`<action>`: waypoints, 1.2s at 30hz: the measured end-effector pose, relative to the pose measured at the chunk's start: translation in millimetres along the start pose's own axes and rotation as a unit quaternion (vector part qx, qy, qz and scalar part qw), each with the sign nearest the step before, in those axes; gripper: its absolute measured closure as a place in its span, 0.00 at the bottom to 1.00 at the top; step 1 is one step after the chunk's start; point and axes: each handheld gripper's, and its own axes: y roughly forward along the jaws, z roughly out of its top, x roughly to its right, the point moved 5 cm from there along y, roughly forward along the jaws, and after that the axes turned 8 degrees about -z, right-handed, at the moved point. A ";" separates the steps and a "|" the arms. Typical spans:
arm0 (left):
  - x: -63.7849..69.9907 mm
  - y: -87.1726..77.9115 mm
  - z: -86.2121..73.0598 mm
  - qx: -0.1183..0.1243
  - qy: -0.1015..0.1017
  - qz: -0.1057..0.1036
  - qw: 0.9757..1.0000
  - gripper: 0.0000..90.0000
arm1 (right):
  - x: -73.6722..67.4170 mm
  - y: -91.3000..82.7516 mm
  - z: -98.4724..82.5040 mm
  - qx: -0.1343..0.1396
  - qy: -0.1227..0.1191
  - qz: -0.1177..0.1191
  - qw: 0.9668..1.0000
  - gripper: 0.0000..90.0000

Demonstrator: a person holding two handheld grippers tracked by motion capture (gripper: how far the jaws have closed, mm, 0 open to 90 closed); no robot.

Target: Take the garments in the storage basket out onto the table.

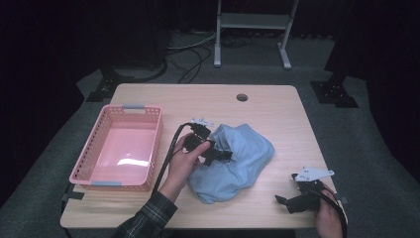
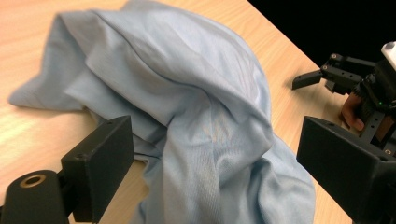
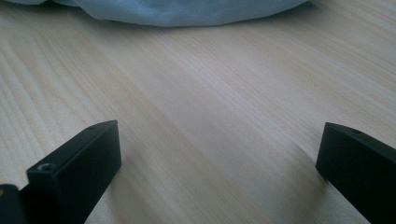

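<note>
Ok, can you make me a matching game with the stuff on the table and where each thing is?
Things:
1. pink basket
2. blue cloth
3. left tongs
4. right tongs

Places:
A. near the table's front right corner, jaws open over bare wood
B. at the table's left side
C. crumpled in the middle of the table
D. over the cloth, jaws open

Pairs: 1-B, 2-C, 3-D, 4-A

pink basket (image 1: 101, 151) at table's (image 1: 277, 114) left side
</note>
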 end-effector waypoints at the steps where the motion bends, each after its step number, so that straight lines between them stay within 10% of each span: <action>1: 0.7 -2.3 0.9 0.002 0.003 0.000 1.000 0.12 | 0.0 0.0 0.0 0.000 0.000 0.000 1.000 0.00; 18: 10.3 -36.4 2.5 0.044 0.024 0.009 0.999 0.12 | 0.1 0.4 0.4 0.000 0.000 0.000 1.000 0.00; 36: 12.9 -59.1 -18.9 0.034 0.021 0.015 0.999 0.12 | 0.1 0.5 0.5 0.000 0.000 0.001 1.000 0.00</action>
